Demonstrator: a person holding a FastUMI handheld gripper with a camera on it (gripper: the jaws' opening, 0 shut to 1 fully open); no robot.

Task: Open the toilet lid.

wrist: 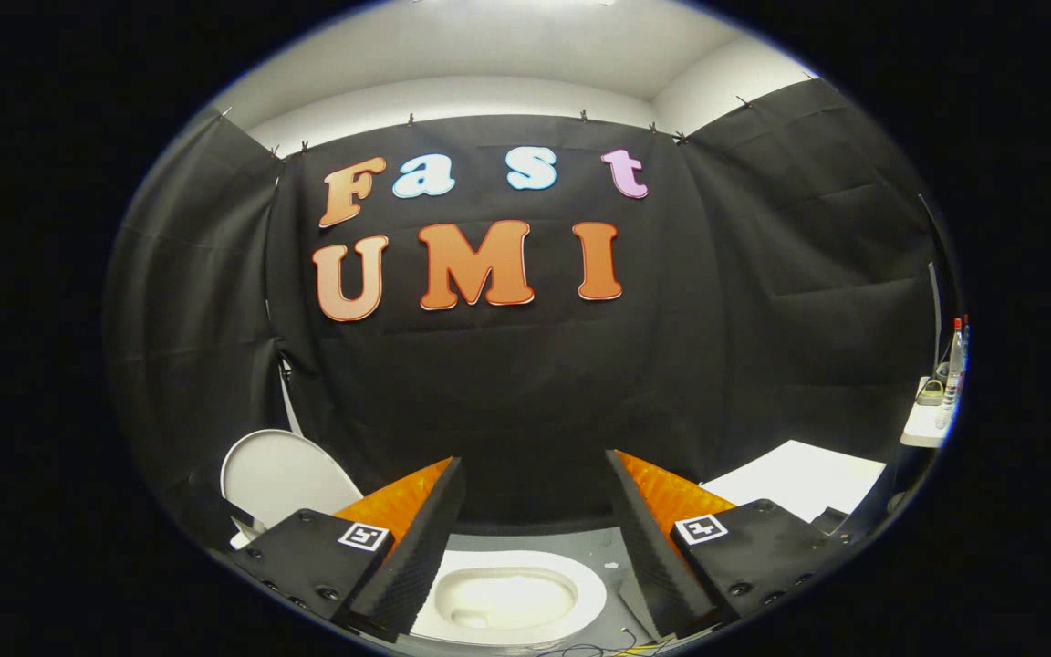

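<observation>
Looking down between the 2 fingers, the toilet bowl (507, 598) is seen with its seat ring exposed, so the lid looks to be up already, or close to it. The white oval thing past the left finger, the toilet lid (284, 474), seems to be standing raised, off to the side of the bowl, though its hinge is hidden by the finger body and it can't be told for sure what it leans on. The gripper (535, 538) is held well above the bowl with its fingers spread wide apart and nothing caught between them, nothing touched either. So the step in hand is judged to be basically the tail end: the lid just needs to be confirmed stable. If any more push is wanted, it should be given gently on the lid's upper edge with 1 finger, not clamped, and the push should be eased off before the lid reaches its rest so it isn't bounced back down. The fingers are best kept open and drawn away straight, clear of the seat ring. Some thin wires (598, 650) lie on the floor near the bowl's front and should be avoided. A white bench (799, 474) sits off beyond the right finger, well apart from all this.
</observation>
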